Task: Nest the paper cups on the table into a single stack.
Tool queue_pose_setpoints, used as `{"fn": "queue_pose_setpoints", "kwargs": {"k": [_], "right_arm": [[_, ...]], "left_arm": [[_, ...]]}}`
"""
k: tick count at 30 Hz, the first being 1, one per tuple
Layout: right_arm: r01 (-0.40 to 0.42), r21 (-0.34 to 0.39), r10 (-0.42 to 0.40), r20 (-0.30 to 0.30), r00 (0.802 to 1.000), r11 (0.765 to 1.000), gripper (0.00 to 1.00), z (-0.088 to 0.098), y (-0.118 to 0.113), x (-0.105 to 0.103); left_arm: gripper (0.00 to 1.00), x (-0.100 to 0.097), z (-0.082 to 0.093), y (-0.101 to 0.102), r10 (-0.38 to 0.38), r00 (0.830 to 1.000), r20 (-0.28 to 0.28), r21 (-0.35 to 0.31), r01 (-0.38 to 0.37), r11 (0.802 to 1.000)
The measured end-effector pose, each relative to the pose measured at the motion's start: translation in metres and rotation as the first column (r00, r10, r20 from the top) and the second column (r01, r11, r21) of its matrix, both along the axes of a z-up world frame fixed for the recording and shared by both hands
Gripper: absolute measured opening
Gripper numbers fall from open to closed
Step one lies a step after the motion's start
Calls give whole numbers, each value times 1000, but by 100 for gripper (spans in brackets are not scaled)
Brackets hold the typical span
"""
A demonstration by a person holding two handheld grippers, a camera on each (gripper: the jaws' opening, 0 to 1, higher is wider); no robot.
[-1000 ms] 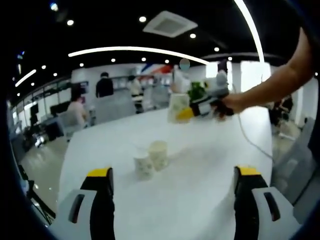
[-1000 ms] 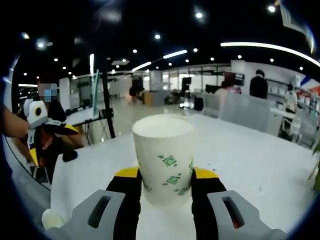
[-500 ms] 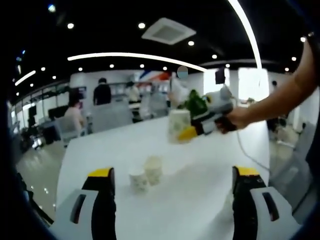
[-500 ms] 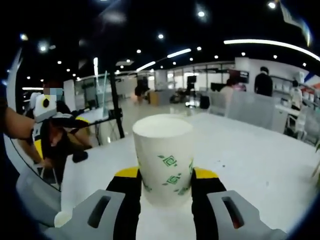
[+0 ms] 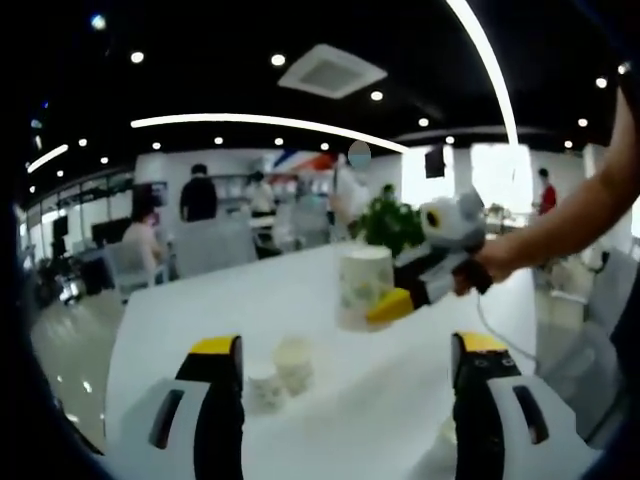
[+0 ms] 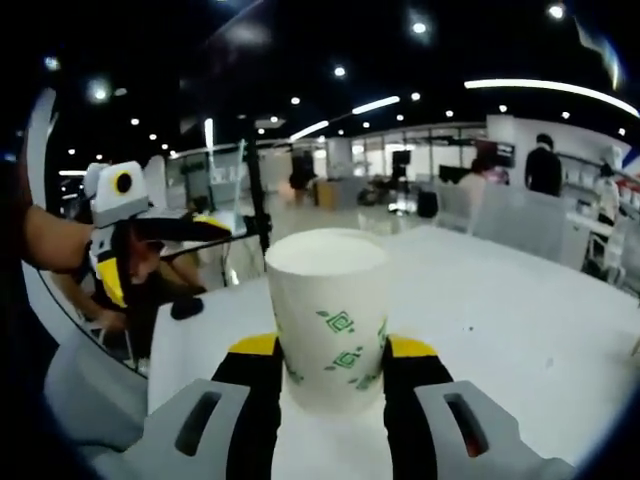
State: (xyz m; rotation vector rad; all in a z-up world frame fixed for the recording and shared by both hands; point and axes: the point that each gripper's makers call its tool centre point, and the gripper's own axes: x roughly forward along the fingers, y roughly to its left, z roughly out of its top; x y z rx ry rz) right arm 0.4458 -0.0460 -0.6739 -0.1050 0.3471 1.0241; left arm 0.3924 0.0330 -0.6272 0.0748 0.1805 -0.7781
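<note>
Since a second ago my right gripper (image 6: 331, 372) has carried its paper cup (image 6: 327, 315) nearer to my left side; in the left gripper view it now hangs larger and lower above the white surface (image 5: 190, 310), and the two loose cups (image 5: 281, 372) have slid down toward my left gripper (image 5: 349, 400), mostly because that camera has tipped. I keep the right jaws clamped on the cup's lower wall, mouth up and upright, so its base stays free to drop into another cup. The left jaws stand wide apart, holding nothing, aimed at the pair on the surface, which sit touching or nearly so. I judge the carried cup is meant to go down into one of them, so I hold it high enough to clear their rims.
</note>
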Motion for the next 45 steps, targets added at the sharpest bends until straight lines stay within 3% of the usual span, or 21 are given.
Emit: {"fn": "queue_pose_setpoints", "kwargs": {"k": [12, 27, 36, 41, 45], "right_arm": [[-34, 19, 34, -13, 999, 999, 36, 12, 13, -33], [-38, 6, 38, -58, 998, 999, 37, 7, 20, -61], [-63, -15, 63, -28, 998, 998, 37, 6, 27, -78], [-93, -77, 96, 32, 995, 993, 37, 5, 28, -86], [-96, -85, 100, 39, 994, 992, 38, 5, 27, -89]], "left_arm": [[71, 2, 12, -30, -30, 999, 14, 8, 29, 1000], [59, -1, 20, -61, -80, 997, 9, 5, 80, 997], [53, -13, 14, -75, -141, 990, -24, -2, 141, 990], [47, -20, 8, -81, -163, 986, -46, 11, 164, 986], [42, -23, 3, -83, -170, 984, -50, 24, 171, 985]]}}
